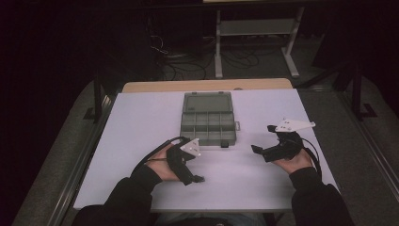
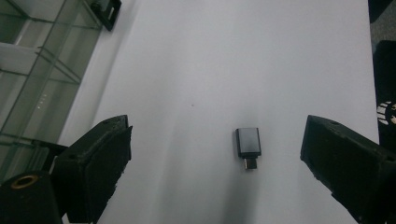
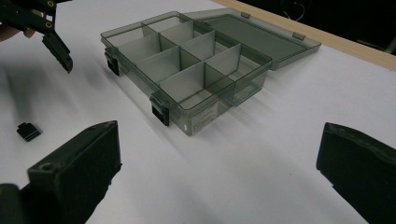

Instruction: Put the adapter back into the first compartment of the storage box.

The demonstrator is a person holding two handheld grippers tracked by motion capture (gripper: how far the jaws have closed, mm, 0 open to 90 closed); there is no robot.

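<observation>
A: Where's the little adapter?

B: It lies flat on the white worktop (image 1: 141, 117), a small grey adapter (image 2: 248, 145) with its plug end pointing toward the camera in the left tool's own view. It sits between the two black jaws there, closer to the right-hand one, and touches neither.

A: So the left tool hasn't got it?

B: No. The left tool (image 1: 196, 179) hangs over the adapter with its jaws spread wide, released, nothing pressed between the pads. From above you see it in the person's left hand (image 1: 164, 165), near the front of the worktop.

A: And the other one?

B: The right tool (image 1: 255, 149) is also released; in its own view the jaws stand far apart over bare worktop with nothing between them. It points toward the box.

A: What box?

B: A clear grey plastic box (image 3: 187, 70) with divided compartments, lid folded back flat behind it, latches at the front. It sits mid-worktop, beyond both tools. The adapter lies well apart from it, on the person's side.
</observation>
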